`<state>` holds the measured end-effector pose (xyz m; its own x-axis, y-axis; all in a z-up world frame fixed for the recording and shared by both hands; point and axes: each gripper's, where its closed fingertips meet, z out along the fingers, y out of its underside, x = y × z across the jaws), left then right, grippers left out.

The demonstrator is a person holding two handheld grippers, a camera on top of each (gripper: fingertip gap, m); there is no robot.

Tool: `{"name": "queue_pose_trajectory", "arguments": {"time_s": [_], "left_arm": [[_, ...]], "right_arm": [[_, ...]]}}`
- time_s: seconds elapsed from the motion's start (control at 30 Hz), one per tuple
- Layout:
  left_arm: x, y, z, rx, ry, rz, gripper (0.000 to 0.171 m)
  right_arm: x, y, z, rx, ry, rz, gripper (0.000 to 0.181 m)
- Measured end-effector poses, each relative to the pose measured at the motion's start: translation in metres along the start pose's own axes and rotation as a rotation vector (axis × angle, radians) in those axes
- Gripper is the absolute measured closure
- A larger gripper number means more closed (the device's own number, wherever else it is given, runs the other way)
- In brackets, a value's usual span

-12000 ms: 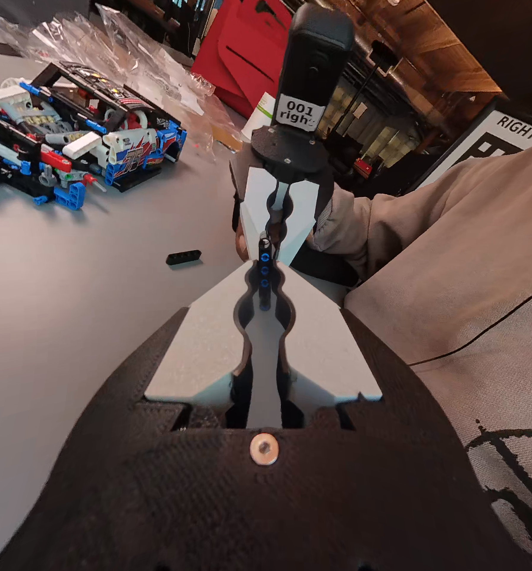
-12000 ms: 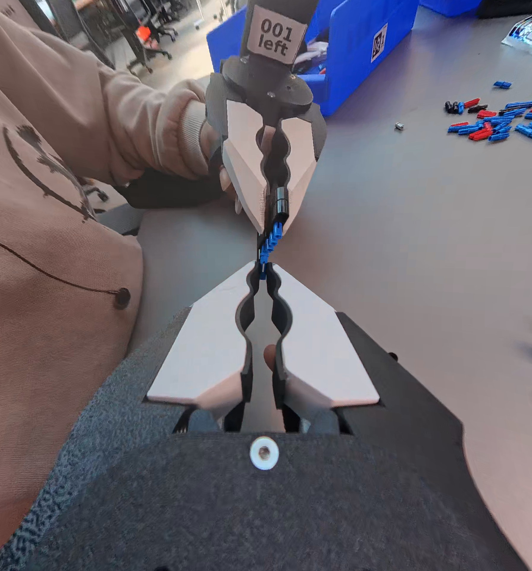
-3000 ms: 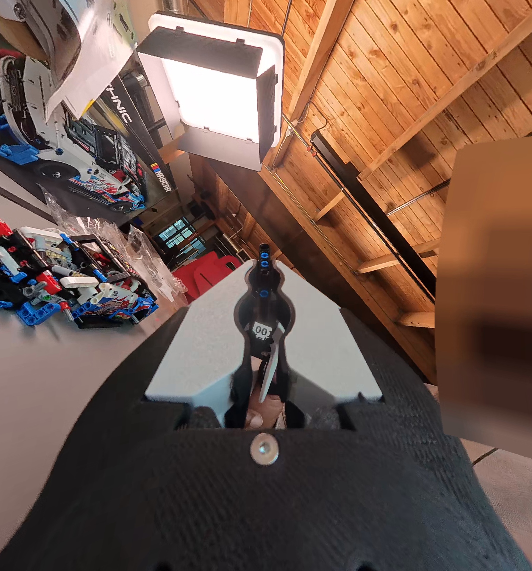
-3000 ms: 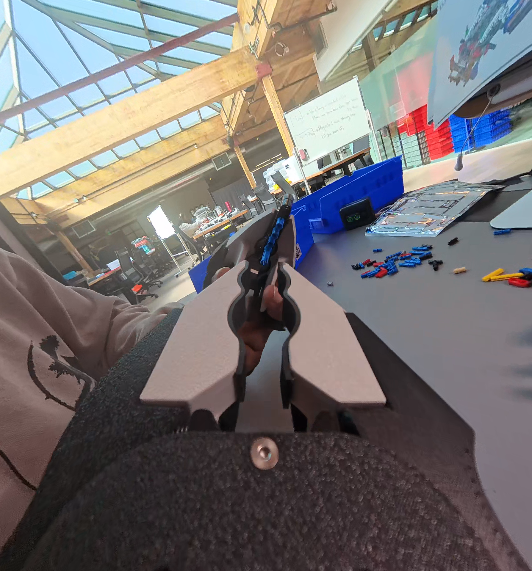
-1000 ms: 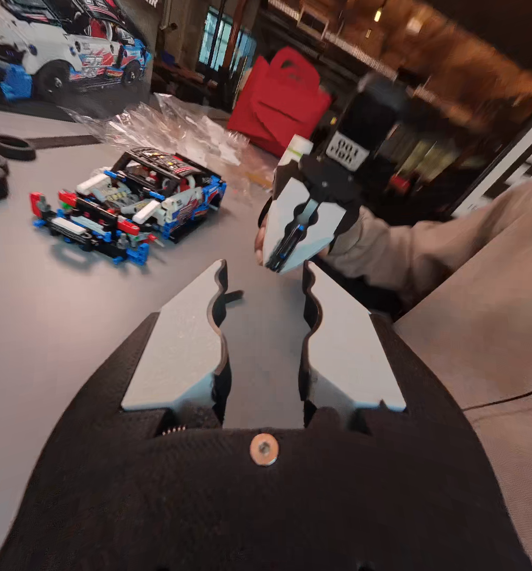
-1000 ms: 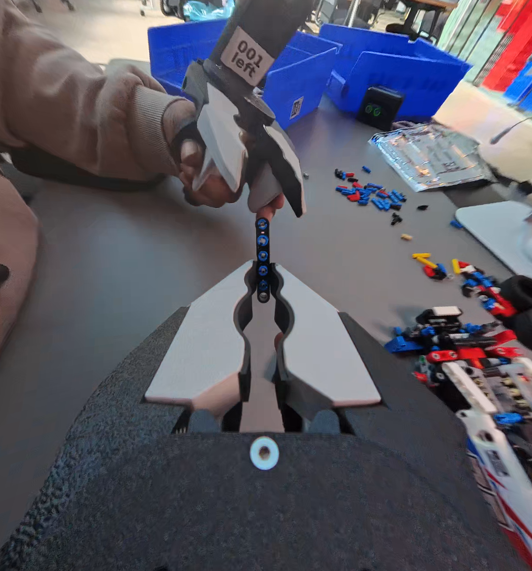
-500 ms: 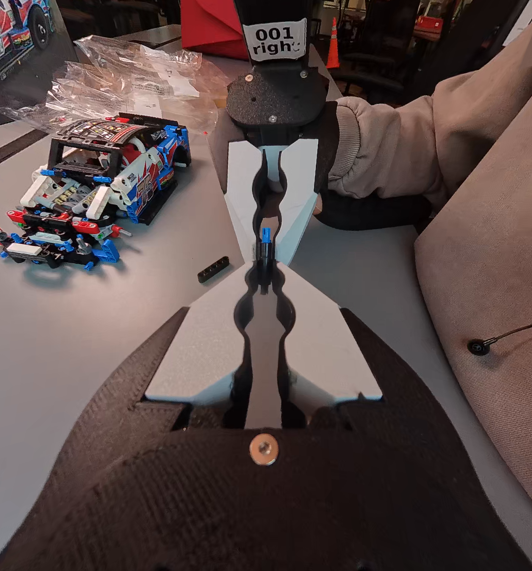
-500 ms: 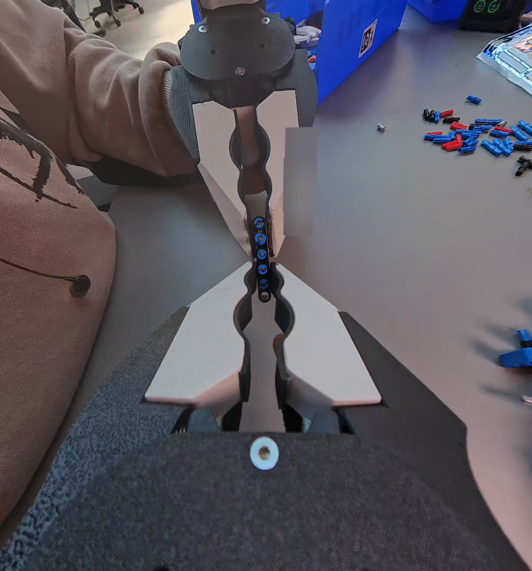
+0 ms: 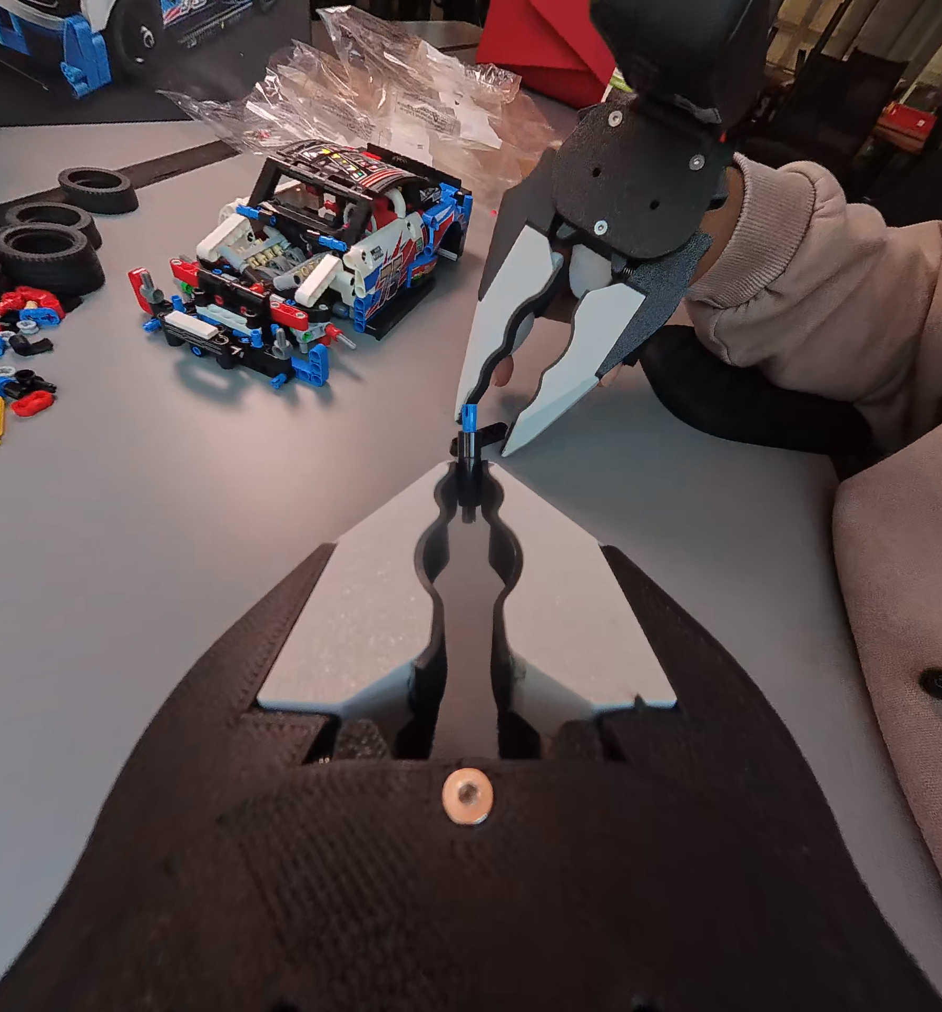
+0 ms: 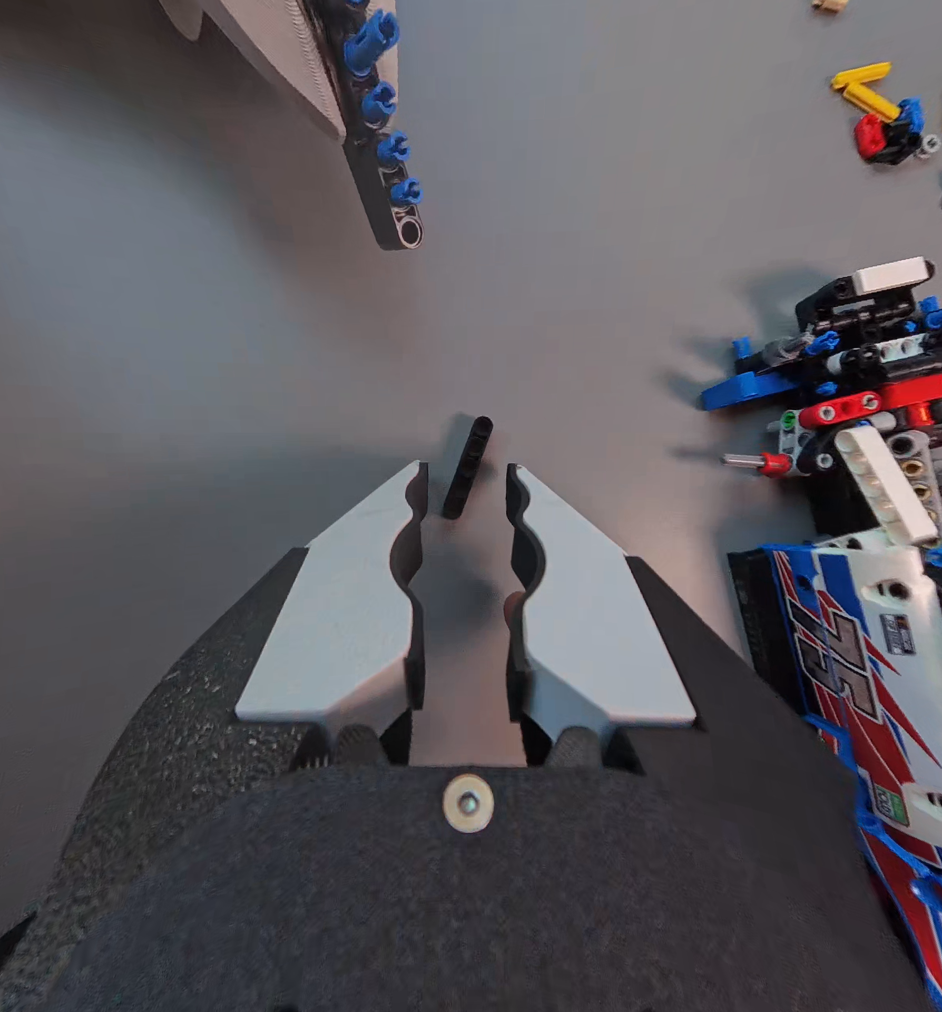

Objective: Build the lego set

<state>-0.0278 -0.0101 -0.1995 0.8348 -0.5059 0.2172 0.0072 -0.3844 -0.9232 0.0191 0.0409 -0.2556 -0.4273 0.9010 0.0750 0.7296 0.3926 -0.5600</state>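
Note:
My left gripper (image 9: 467, 472) is shut on a long black beam (image 9: 467, 444) with several blue pins, held end-on above the grey table. In the right wrist view this pinned beam (image 10: 386, 148) sticks out of the left gripper's finger (image 10: 293, 49) at the top left. My right gripper (image 10: 467, 466) is open and points down at the table, its fingertips on either side of a short black beam (image 10: 466, 476) lying flat. In the left wrist view the right gripper (image 9: 484, 433) stands open just beyond my left fingertips. The partly built lego car (image 9: 337, 246) sits behind to the left.
Black tyres (image 9: 47, 252) and loose red, blue and yellow pieces (image 9: 9, 350) lie at the far left. Clear plastic bags (image 9: 392, 104) lie behind the car. The car (image 10: 896, 547) is close on the right of the right gripper. A person's sleeve (image 9: 813, 285) is at right. One gripper's finger ends stand about 10 cm off the other's.
The right gripper has let go of the pinned beam, opened, and dropped down over the short black beam on the table. The left gripper still holds the pinned beam.

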Motion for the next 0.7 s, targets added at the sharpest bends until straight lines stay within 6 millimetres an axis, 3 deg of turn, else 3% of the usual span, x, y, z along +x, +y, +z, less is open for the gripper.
{"name": "queue_pose_trajectory", "arguments": {"time_s": [0.07, 0.13, 0.23, 0.3, 0.43, 0.53, 0.6, 0.7], "left_arm": [[0.0, 0.002, 0.001, -0.006, -0.003, 0.008, 0.166], [0.0, 0.001, 0.001, 0.002, -0.006, 0.017, 0.166], [0.002, 0.0, 0.001, 0.01, 0.006, 0.017, 0.166], [0.007, -0.003, 0.0, 0.035, 0.034, 0.029, 0.166], [0.022, -0.011, 0.0, 0.089, 0.103, 0.054, 0.166], [0.033, -0.007, 0.003, 0.066, 0.163, 0.039, 0.166], [0.035, -0.004, 0.005, 0.049, 0.188, -0.022, 0.166], [0.038, -0.001, 0.006, 0.027, 0.214, -0.084, 0.166]], "right_arm": [[-0.003, -0.001, 0.007, -0.02, -0.023, 0.007, 0.16], [-0.004, -0.002, 0.008, -0.026, -0.038, -0.008, 0.177], [-0.007, -0.009, 0.004, 0.039, -0.064, -0.034, 0.177], [-0.013, -0.029, -0.009, 0.186, -0.096, -0.075, 0.177], [-0.026, -0.07, -0.054, 0.484, -0.181, -0.121, 0.177], [-0.033, -0.087, -0.074, 0.562, -0.283, -0.097, 0.177], [-0.037, -0.09, -0.075, 0.563, -0.337, -0.095, 0.177], [-0.04, -0.084, -0.06, 0.529, -0.406, -0.064, 0.177]]}}
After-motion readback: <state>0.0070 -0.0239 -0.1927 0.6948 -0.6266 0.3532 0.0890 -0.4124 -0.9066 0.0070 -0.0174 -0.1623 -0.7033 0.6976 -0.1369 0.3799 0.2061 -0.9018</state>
